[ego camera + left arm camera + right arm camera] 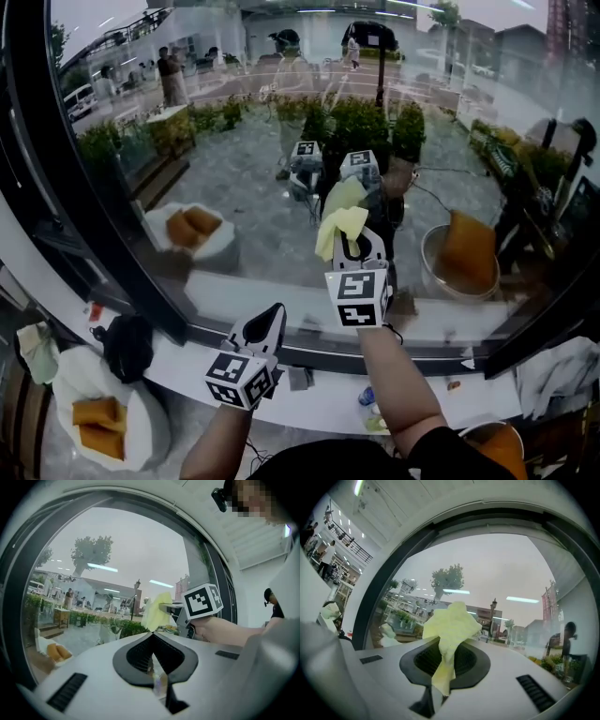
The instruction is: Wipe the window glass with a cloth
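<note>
Before window glass [253,187], right gripper [354,246] jaws pinch yellow cloth [339,225]; left gripper [273,317] jaws closed, empty.

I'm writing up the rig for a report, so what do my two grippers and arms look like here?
Both the left gripper and the right gripper have smooth white shells that taper to black ribbed pads. Each carries a white cube printed with black square markers. The forearms are bare below a black short-sleeved top.

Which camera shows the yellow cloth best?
The right gripper view: the yellow cloth sits close and central, clamped in the right gripper. The head view shows it small by the glass; the left gripper view, distant.
</note>
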`<state>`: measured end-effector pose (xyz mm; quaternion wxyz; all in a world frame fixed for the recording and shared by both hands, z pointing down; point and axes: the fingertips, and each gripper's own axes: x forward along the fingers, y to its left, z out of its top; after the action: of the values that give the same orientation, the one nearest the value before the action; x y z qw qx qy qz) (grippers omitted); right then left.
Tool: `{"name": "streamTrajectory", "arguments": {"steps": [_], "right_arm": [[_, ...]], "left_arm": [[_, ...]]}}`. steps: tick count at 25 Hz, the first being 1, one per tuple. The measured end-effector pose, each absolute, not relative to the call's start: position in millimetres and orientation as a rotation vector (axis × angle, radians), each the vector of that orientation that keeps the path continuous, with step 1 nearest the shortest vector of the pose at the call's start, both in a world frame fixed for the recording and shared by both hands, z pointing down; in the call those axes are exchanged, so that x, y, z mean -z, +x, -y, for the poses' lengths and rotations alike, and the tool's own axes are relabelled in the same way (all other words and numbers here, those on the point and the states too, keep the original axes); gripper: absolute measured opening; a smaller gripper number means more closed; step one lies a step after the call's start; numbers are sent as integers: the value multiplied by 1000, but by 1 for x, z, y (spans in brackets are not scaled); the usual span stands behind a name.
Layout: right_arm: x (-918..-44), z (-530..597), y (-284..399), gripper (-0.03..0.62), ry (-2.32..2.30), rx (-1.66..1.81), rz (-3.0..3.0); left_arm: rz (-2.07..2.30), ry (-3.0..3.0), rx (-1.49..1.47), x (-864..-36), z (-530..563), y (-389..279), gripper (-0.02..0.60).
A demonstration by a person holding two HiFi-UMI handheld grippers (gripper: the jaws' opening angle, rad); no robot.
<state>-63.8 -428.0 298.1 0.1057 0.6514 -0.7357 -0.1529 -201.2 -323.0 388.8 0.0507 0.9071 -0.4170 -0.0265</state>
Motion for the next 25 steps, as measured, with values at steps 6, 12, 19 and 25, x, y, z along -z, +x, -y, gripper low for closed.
{"name": "streamTrajectory", "arguments": {"steps": [6,12,19,25], "right_arm": [[-294,429,-60,51,1890,483,2158],[-293,427,-52,51,1879,486,2168],[-294,419,-26,51,1914,481,2144],[-295,404,24,52,1946,476,2099]], "left_arm": [[1263,2780,53,-380,321,-185,8],[1280,2786,19,-380,316,-174,6],[1258,2803,6,-382,311,-160,8],[1188,2826,10,-385,305,-115,6]]}}
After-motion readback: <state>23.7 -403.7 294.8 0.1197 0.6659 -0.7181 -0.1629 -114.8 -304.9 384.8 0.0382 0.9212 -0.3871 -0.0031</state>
